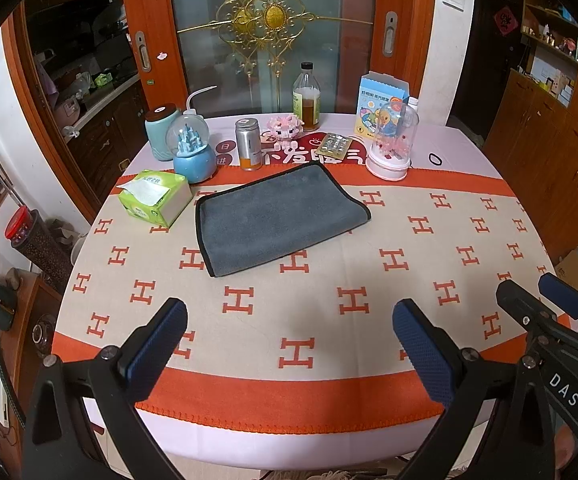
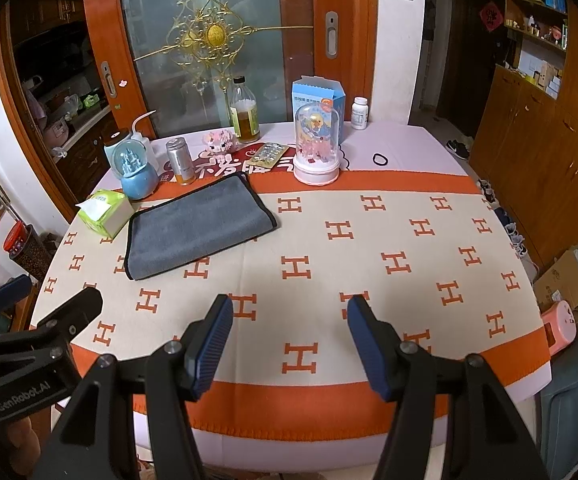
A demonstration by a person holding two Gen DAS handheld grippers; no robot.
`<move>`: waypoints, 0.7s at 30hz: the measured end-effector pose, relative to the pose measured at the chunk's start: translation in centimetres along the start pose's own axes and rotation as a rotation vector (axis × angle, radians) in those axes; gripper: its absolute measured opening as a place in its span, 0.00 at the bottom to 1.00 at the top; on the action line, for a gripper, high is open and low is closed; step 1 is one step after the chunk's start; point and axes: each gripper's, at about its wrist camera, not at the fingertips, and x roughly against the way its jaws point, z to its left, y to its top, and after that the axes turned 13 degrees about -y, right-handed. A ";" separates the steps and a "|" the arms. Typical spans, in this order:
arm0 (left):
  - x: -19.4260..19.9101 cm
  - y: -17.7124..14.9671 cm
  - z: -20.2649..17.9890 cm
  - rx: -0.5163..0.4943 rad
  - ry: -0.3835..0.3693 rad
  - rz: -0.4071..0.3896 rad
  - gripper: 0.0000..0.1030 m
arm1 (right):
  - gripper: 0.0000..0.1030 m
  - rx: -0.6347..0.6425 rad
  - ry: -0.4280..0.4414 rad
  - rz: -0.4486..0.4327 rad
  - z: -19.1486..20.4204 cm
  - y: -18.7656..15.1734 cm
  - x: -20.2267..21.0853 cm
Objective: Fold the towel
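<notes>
Towel [image 1: 279, 218] is lying flat and folded on the far-left part of the cloth [image 1: 329, 264], and from your left wrist it is sitting between the tissue pack [image 1: 155, 198] and the dome [image 1: 393, 146]. Your left gripper [image 1: 289, 346] is hovering wide over the near edge, gripping nothing. Your right gripper [image 1: 545, 300] is peeking in at the right.

From your right wrist, the towel [image 2: 199, 226] is lying up and left, well apart. Your right gripper [image 2: 291, 340] is gaping wide, empty; the left gripper [image 2: 45, 300] is showing at the left edge, fingers parted.
</notes>
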 end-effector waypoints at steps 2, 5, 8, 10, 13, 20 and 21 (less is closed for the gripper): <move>0.0 0.1 0.1 0.000 0.000 -0.001 0.99 | 0.58 0.002 0.000 0.000 0.0 0.1 0.0; 0.0 0.1 0.0 -0.001 0.000 -0.001 0.99 | 0.58 0.001 -0.001 -0.001 0.0 0.0 0.0; 0.0 0.1 0.1 0.000 0.000 0.000 0.99 | 0.58 0.002 -0.002 0.000 0.0 0.0 0.0; 0.0 0.1 0.1 0.000 0.001 -0.001 0.99 | 0.58 0.003 -0.002 -0.003 0.0 0.1 0.0; 0.0 0.2 0.1 0.000 0.000 0.000 0.99 | 0.58 0.000 -0.001 -0.002 0.0 0.1 0.0; 0.0 0.2 0.1 0.001 0.000 -0.001 0.99 | 0.58 0.001 -0.002 -0.003 0.2 -0.1 0.1; 0.0 0.1 0.0 0.001 0.001 -0.001 0.99 | 0.58 0.003 -0.002 -0.003 0.2 0.1 0.1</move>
